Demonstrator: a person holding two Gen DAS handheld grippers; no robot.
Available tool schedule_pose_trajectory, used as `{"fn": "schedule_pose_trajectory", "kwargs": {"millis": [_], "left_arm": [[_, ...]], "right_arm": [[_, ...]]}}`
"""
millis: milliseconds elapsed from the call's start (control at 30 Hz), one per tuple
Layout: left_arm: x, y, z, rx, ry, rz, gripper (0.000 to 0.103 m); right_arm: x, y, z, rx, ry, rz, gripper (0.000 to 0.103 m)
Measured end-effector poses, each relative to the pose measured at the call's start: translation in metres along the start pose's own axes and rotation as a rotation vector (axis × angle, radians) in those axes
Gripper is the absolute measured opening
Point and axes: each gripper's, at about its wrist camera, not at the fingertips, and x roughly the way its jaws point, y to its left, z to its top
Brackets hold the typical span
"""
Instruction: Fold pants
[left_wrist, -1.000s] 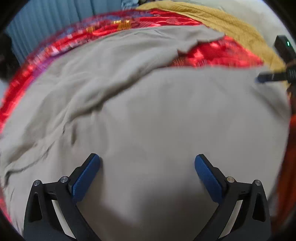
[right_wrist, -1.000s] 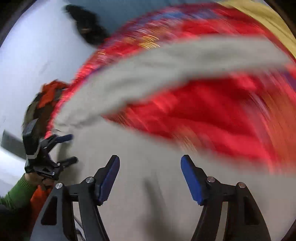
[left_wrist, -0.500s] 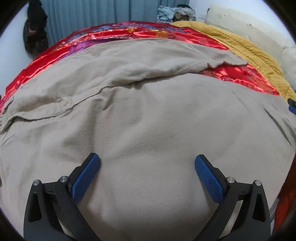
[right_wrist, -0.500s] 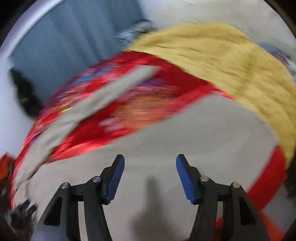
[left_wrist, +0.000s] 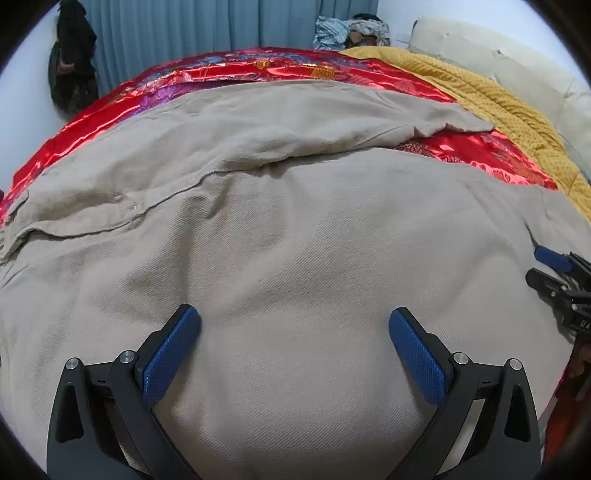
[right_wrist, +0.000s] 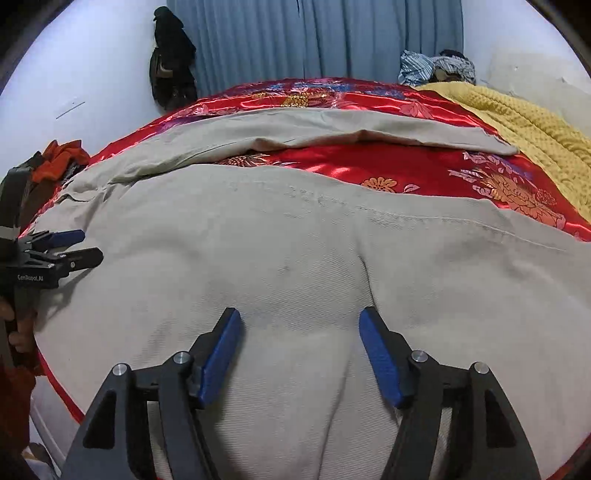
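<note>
Down low, both pairs of blue fingers (left_wrist: 171, 354) stand wide apart and grip nothing. The left gripper (left_wrist: 294, 328) hovers just over the near leg toward the waist end; the right gripper (right_wrist: 300, 332) hovers over the same leg nearer its hem, likely so that each can take an end for the fold. One pair of beige pants (left_wrist: 295, 236) lies spread on the bed, its two legs splayed in a V with red satin bedspread (right_wrist: 369, 166) showing between them. One mustard blanket (left_wrist: 498, 107) lies beyond the hems.
</note>
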Motion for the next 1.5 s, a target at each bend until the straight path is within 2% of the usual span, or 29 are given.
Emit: {"fn": "schedule_pose_trajectory", "kwargs": {"millis": [233, 400, 767, 967, 1500], "left_arm": [[-0.003, -0.006, -0.002, 0.009, 0.003, 0.042, 0.102], [-0.002, -0.004, -0.004, 0.000, -0.007, 0.034, 0.103], [-0.004, -0.003, -0.008, 0.004, -0.028, 0.027, 0.102], [0.000, -0.002, -0.004, 0.007, -0.003, 0.011, 0.102], [-0.001, -0.003, -0.005, 0.009, -0.013, 0.010, 0.102]], "right_arm": [[-0.002, 0.006, -0.002, -0.014, -0.025, -0.011, 0.067], [0.003, 0.007, 0.000, -0.023, -0.027, -0.024, 0.072], [0.004, 0.007, 0.003, -0.028, -0.028, -0.026, 0.072], [0.005, 0.006, 0.003, -0.025, -0.037, -0.029, 0.073], [0.008, 0.004, 0.004, -0.030, -0.038, -0.030, 0.075]]}}
